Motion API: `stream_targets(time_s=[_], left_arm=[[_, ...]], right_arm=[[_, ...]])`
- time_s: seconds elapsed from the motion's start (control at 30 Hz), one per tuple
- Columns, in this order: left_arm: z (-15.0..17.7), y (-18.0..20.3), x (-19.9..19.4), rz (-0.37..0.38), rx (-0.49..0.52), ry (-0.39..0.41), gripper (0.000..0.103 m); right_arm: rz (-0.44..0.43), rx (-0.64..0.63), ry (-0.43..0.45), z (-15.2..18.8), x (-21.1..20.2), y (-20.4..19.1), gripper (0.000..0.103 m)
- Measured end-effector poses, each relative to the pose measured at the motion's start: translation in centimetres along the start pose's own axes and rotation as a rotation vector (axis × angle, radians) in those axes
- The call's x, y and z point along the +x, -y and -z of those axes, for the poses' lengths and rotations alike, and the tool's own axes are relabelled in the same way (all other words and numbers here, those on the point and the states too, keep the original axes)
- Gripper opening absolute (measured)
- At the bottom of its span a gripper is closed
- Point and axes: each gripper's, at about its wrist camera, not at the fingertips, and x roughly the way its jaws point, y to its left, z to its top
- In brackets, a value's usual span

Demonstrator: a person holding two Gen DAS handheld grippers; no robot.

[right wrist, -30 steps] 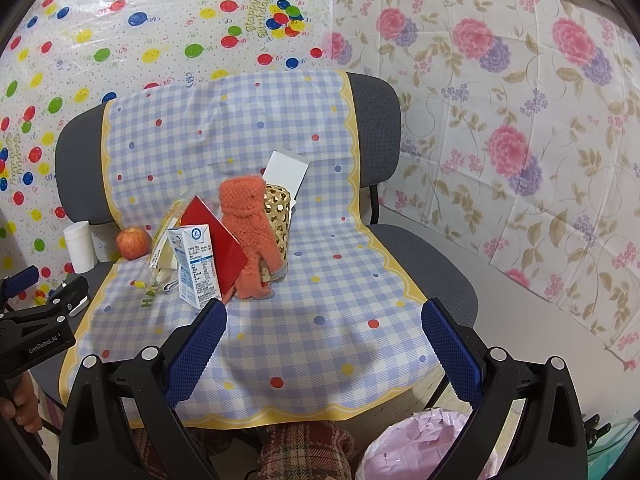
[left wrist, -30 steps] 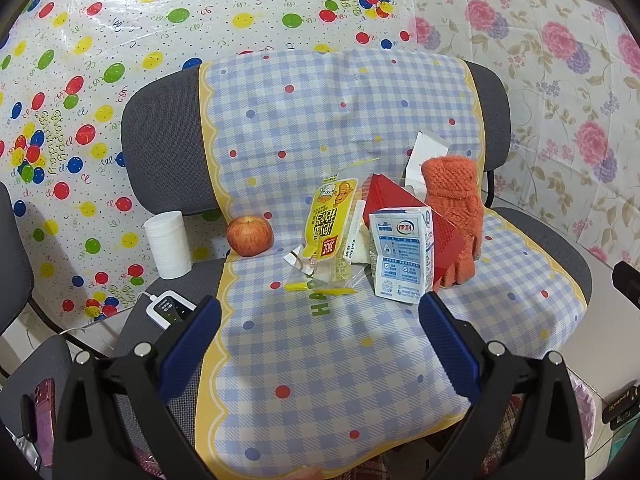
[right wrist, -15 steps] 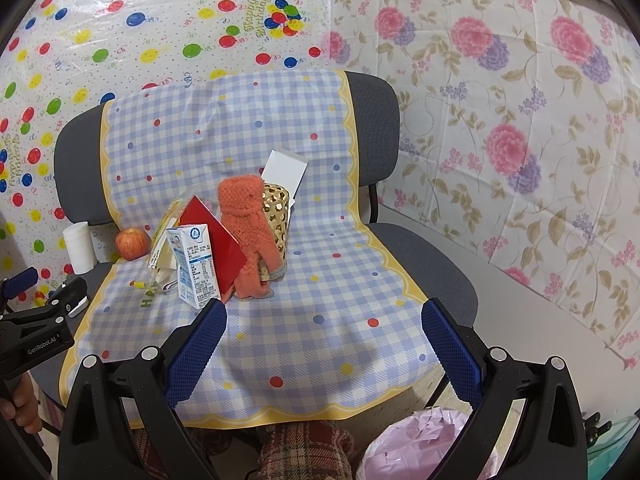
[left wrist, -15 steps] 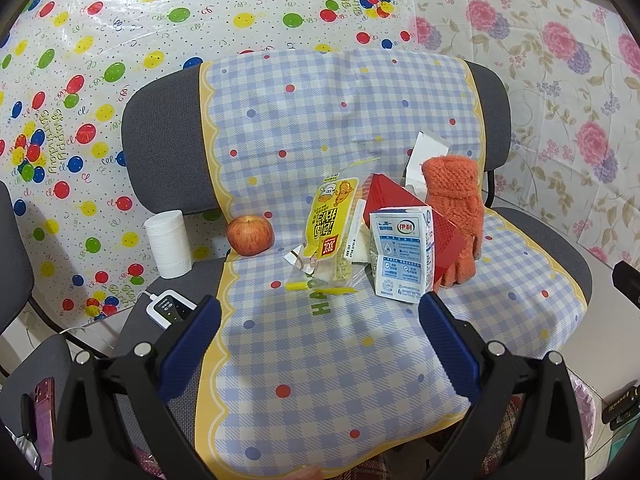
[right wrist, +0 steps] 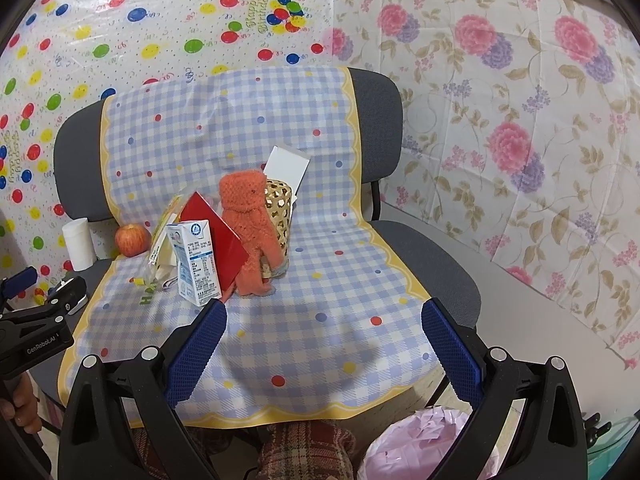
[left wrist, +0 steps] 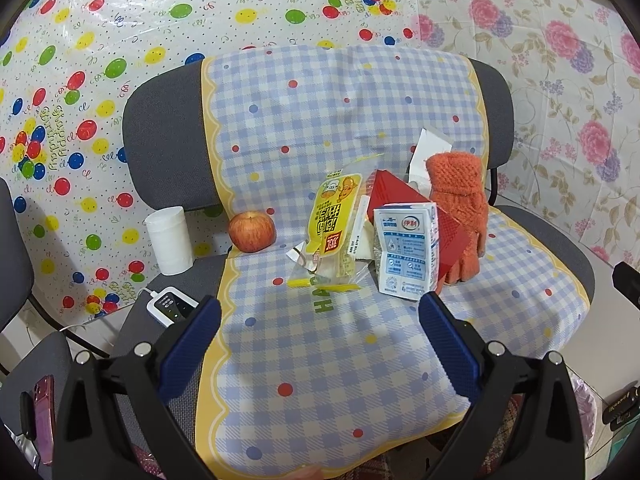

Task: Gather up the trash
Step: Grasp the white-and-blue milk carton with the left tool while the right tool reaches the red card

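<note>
On the checked cloth over the chair seat [left wrist: 320, 352] stand a white-and-blue milk carton [left wrist: 406, 258] [right wrist: 195, 264], a yellow snack wrapper [left wrist: 332, 224] and a red card [left wrist: 404, 196] [right wrist: 216, 232]. An orange glove [left wrist: 460, 208] [right wrist: 250, 224] drapes over a woven gold cup [right wrist: 278, 208]. Small wrapper scraps [left wrist: 312, 280] lie in front. My left gripper [left wrist: 320, 320] hangs open, short of the carton and wrapper. My right gripper [right wrist: 324, 320] is open over bare cloth, right of the pile. Both hold nothing.
A red apple [left wrist: 252, 232] and a white paper roll [left wrist: 169, 240] sit at the seat's left, with a white device [left wrist: 172, 306] on a cable. A pink-lined trash bin [right wrist: 424, 448] stands below the seat's front edge. A phone [left wrist: 42, 416] lies at far left.
</note>
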Motion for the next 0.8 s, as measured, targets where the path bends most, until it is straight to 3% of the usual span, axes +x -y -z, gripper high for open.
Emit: stream_targets(time_s=[0.33, 0.53, 0.8], left_arm=[[1.1, -0.9, 4.5, -0.046, -0.011, -0.046, 0.096], [1.1, -0.1, 7.6, 0.073, -0.018, -0.085, 0.096], [-0.3, 4.7, 10.8, 0.174, 0.036, -0.056, 0.096]], right_arm=[[-0.069, -0.065, 0.007, 0.5, 3.8, -1.7, 0.097], [-0.13, 0.0, 0.024, -0.3, 6.2, -1.4, 0.097], [-0.053, -0.006, 0.013, -0.5, 8.2, 0.0, 0.097]])
